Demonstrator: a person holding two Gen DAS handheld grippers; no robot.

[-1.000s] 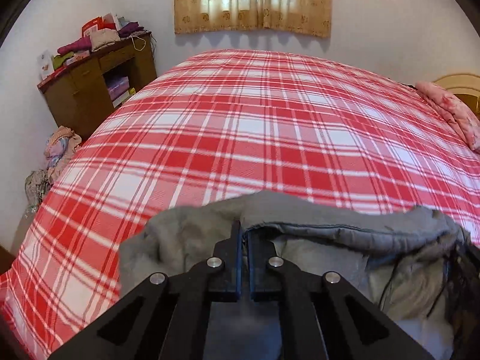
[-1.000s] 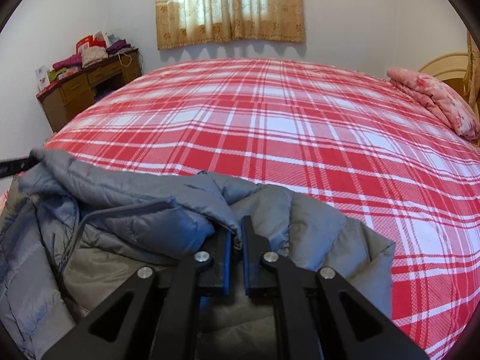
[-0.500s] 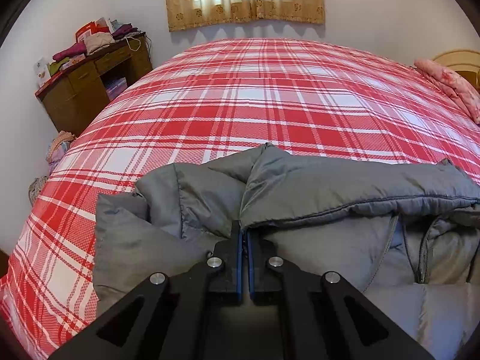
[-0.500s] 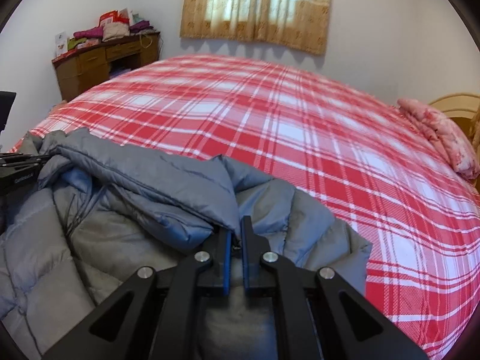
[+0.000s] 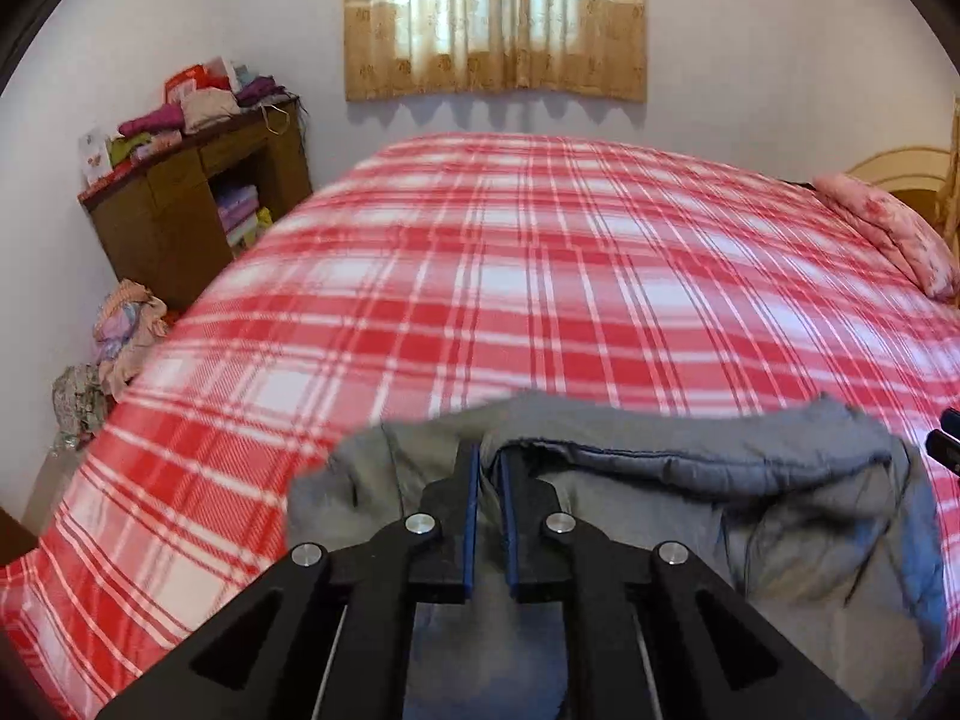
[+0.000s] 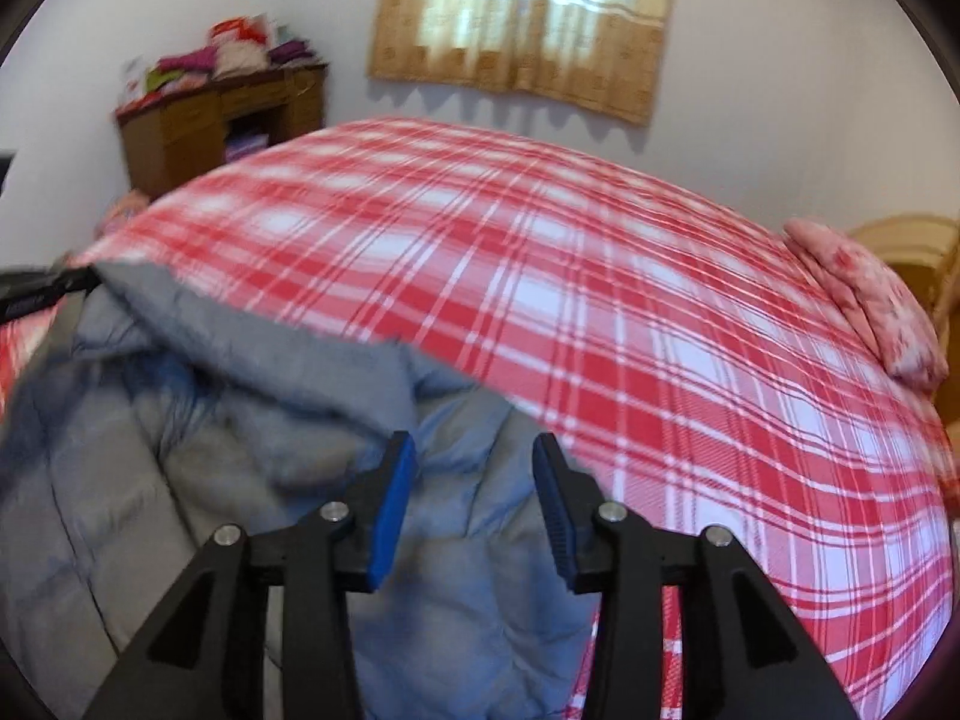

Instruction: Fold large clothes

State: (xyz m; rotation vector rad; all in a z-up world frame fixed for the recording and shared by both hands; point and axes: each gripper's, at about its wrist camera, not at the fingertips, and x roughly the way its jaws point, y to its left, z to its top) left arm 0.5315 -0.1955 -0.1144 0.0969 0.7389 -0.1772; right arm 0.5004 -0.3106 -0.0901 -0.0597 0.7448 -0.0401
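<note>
A grey padded jacket (image 5: 750,498) lies bunched at the near edge of the bed with the red plaid cover (image 5: 540,276). My left gripper (image 5: 486,462) is nearly shut, with a fold of the jacket's edge between its blue pads. In the right wrist view the jacket (image 6: 228,480) fills the lower left. My right gripper (image 6: 474,450) is open above it with nothing between its fingers. The left gripper's tip shows at the far left of that view (image 6: 36,294), at the jacket's other corner.
A wooden desk (image 5: 180,204) piled with clothes stands at the far left by the wall. A heap of clothes (image 5: 120,324) lies on the floor beside the bed. A pink pillow (image 5: 888,234) lies at the bed's right edge. A curtained window (image 5: 492,18) is behind.
My right gripper has opened and let go of the jacket. The jacket has dropped lower in the left wrist view and lies more bunched. Both views are blurred by motion.
</note>
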